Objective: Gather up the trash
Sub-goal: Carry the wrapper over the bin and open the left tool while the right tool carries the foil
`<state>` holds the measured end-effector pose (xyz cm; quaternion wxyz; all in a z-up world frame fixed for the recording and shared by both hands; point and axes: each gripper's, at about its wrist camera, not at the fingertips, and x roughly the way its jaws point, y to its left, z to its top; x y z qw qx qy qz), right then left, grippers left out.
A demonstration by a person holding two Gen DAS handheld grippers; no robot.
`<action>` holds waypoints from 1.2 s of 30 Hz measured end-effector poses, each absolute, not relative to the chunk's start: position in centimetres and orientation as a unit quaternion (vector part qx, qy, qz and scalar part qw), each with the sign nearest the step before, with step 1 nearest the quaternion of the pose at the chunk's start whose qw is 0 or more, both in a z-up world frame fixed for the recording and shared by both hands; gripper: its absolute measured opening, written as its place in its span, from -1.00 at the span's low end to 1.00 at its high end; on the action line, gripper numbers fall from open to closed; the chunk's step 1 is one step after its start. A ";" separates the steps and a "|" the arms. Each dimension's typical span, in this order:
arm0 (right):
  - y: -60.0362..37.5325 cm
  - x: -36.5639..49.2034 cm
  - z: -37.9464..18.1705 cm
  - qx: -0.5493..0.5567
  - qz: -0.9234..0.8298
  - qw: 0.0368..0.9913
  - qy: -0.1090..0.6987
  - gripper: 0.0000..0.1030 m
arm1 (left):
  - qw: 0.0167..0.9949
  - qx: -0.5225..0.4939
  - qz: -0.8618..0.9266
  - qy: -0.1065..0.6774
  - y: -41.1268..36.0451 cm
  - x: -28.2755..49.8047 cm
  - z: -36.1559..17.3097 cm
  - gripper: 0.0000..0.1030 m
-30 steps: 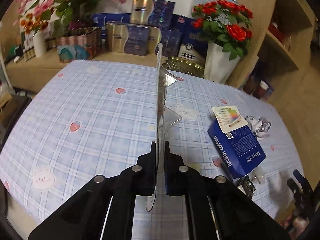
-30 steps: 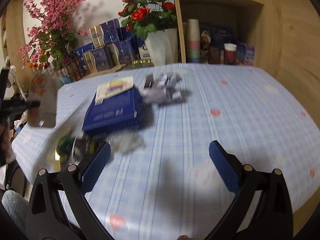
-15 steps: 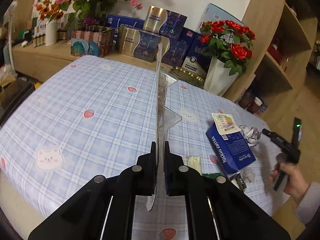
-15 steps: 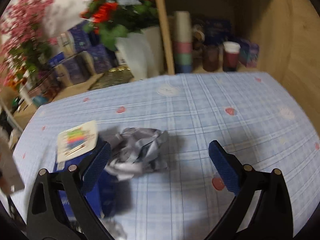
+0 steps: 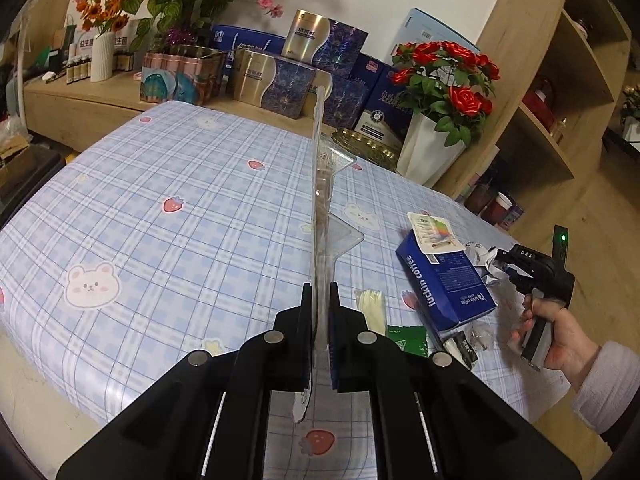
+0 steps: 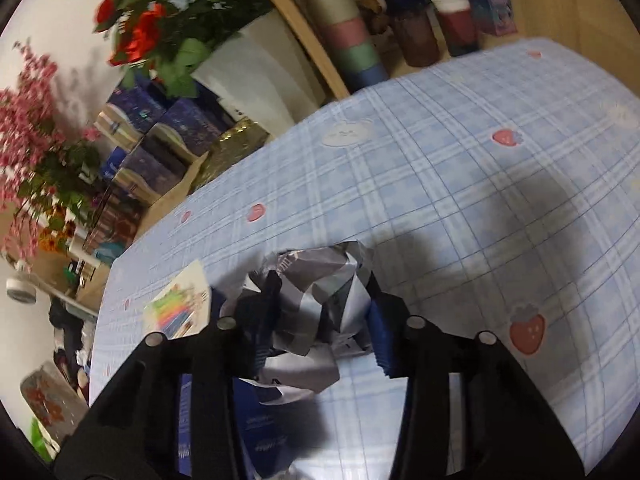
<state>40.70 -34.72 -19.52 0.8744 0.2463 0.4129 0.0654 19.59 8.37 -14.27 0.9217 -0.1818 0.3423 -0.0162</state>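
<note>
My left gripper (image 5: 320, 292) is shut on a clear plastic packaging sheet (image 5: 322, 200), held edge-on above the checked table (image 5: 180, 220). At the table's right, a crumpled grey-white wrapper (image 6: 316, 284) lies between the fingers of my right gripper (image 6: 324, 300). Its jaws are closing and both pads touch the wrapper. From the left wrist view the right gripper (image 5: 500, 262) reaches the wrapper (image 5: 482, 254) from the right, held by a hand (image 5: 560, 344). Beside it lies a blue coffee box (image 5: 444, 280) with a coloured card (image 5: 434, 230) on top.
A green wrapper (image 5: 406, 336), a pale glove-like piece (image 5: 372, 308) and small scraps (image 5: 468, 344) lie near the front edge. A white vase of red roses (image 5: 432, 152), gift boxes (image 5: 276, 84) and a wooden shelf with cups (image 6: 452, 20) stand beyond the table.
The right gripper swung from open over the table to the crumpled wrapper and its jaws narrowed onto it. The left gripper drifted a little, still holding the plastic sheet.
</note>
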 end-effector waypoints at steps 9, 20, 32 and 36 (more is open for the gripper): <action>-33.7 35.3 -16.4 0.185 0.100 0.902 0.377 -0.20 | 0.922 -0.173 -0.037 0.343 6.7 17.3 -13.7 -0.87; -30.9 26.5 -12.0 0.125 0.167 0.919 0.334 -0.20 | 0.927 -0.165 -0.061 0.331 5.2 13.5 -12.2 -0.87; -25.1 15.9 -12.1 0.098 0.261 0.894 0.350 -0.20 | 0.920 -0.151 -0.110 0.345 3.2 7.6 -12.0 -0.87; -24.4 13.3 -12.7 0.108 0.265 0.890 0.355 -0.20 | 0.904 -0.134 -0.161 0.372 1.8 5.8 -13.0 -0.87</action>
